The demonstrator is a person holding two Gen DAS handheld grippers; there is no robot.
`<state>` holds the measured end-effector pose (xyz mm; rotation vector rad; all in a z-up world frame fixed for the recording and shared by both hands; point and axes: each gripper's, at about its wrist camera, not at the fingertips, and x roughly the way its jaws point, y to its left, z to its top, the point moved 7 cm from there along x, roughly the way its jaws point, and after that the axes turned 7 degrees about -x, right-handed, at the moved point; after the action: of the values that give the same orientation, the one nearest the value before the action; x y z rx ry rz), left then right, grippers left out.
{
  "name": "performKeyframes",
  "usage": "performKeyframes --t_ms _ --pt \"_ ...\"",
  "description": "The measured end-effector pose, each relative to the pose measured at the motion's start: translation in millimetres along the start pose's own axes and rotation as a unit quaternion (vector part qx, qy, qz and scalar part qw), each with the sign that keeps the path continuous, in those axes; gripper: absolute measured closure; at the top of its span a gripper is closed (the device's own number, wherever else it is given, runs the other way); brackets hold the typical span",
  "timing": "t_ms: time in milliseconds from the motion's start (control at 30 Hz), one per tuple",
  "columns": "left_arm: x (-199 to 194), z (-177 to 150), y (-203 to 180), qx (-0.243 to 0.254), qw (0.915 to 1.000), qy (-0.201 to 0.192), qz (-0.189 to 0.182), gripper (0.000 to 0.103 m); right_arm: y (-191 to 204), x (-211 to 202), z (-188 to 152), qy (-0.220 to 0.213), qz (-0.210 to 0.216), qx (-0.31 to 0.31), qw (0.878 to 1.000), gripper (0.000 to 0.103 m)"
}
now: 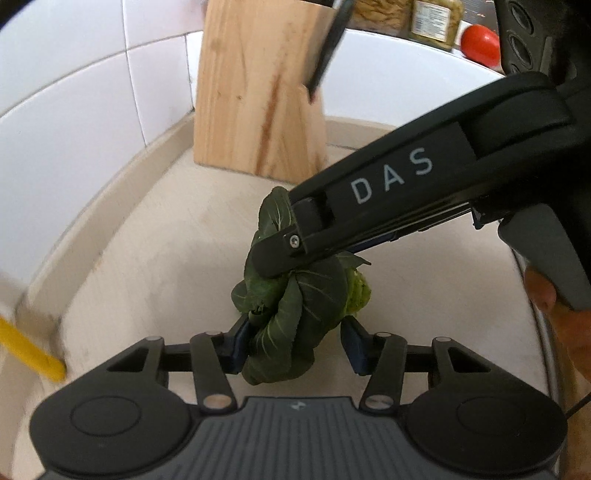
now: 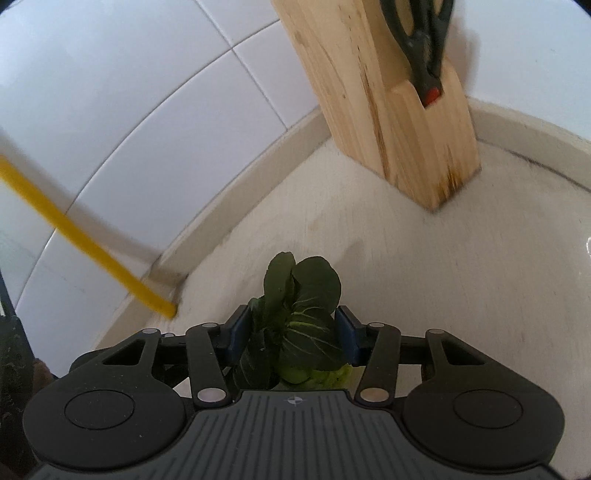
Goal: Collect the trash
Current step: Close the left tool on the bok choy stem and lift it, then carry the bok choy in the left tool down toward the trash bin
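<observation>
Here, pale countertop (image 2: 461,280) meeting white tiled wall (image 2: 122,92). Against it, wooden knife block (image 2: 388,110), upright, black scissor handles (image 2: 424,40) poking out of the top. To the left, yellow strip (image 2: 74,236), blurred, slanting to the counter edge. Centre: wad of dark green leafy scraps (image 1: 295,306), off the counter, pinched at once by left gripper (image 1: 297,349) from below and right gripper (image 1: 280,254) from above. Blue pads of both part-way closed, pressing the leaves. Far right, red tomato (image 1: 479,45) beside a jar (image 1: 436,18).
</observation>
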<state>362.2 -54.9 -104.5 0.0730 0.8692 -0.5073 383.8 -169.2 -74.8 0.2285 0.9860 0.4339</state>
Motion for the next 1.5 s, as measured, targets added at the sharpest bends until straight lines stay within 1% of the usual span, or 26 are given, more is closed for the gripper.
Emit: performKeyframes --t_ms 200,267,300,333,367,400,433,467,533,633,700,733,800,833,867,967,1133,1233,1500 --pt "-12 -38 -5 -0.001 0.9997 0.022 -0.006 0.056 5 -11 -36 0.024 0.002 0.009 1.0 0.045" --pt "-13 -47 -6 0.013 0.9998 0.016 0.007 0.054 6 -10 -47 0.031 0.001 0.008 0.999 0.042" --pt "-13 -50 -9 0.021 0.9996 0.01 0.016 0.053 6 -9 -50 0.033 -0.001 0.005 0.999 0.037" --pt "-13 -51 -8 0.025 0.9994 0.008 0.023 0.05 6 -7 -51 0.034 -0.003 0.002 0.999 0.031" --pt "-18 -54 -13 0.025 0.9993 0.007 0.026 0.046 6 -5 -52 0.036 -0.004 0.003 0.999 0.029" --pt "-18 -54 -11 0.022 0.9993 0.007 0.029 0.043 5 -3 -52 0.036 -0.004 0.004 0.999 0.028" --pt "-16 -55 -14 0.018 0.9993 0.007 0.03 0.038 6 -4 -52 0.033 -0.003 0.006 0.999 0.028" --pt "-15 -54 -9 0.013 0.9994 0.007 0.03 0.033 5 -4 -51 0.032 -0.003 0.006 0.999 0.027" --pt "-11 -53 -7 0.006 0.9995 0.006 0.029 0.03 3 -3 -50 0.033 -0.005 0.01 0.999 0.027" --pt "-7 -53 -3 0.014 0.9993 -0.004 0.033 0.027 -1 -2 -51 0.032 0.003 0.022 0.999 0.026" --pt "-7 -52 -7 0.017 0.9991 -0.009 0.037 0.026 -1 -3 -52 0.029 0.005 0.023 0.999 0.026" --pt "-6 -53 -8 0.017 0.9991 -0.01 0.038 0.026 1 -2 -53 0.029 0.007 0.021 0.999 0.03" --pt "-6 -53 -12 0.015 0.9992 -0.01 0.035 0.032 5 0 -56 0.03 0.019 0.024 0.999 0.036" --pt "-8 -53 -14 0.015 0.9995 -0.008 0.027 0.044 6 -1 -57 0.027 0.016 0.022 0.999 0.037" --pt "-7 -57 -17 0.016 0.9996 -0.006 0.022 0.049 7 -2 -57 0.025 0.011 0.019 0.999 0.038" --pt "-9 -59 -24 0.036 0.9987 -0.009 0.036 0.055 11 -6 -57 0.023 0.006 0.018 1.0 0.039" --pt "-21 -65 -26 0.029 0.9989 -0.015 0.034 0.057 20 -15 -60 0.016 0.009 0.015 1.0 0.041" --pt "-33 -68 -22 0.028 0.9985 -0.027 0.038 0.058 28 -22 -61 0.009 0.013 0.012 1.0 0.041" --pt "-72 -83 -13 0.006 0.9966 -0.056 0.06 0.058 68 -31 -60 -0.002 0.031 -0.02 0.999 0.041"
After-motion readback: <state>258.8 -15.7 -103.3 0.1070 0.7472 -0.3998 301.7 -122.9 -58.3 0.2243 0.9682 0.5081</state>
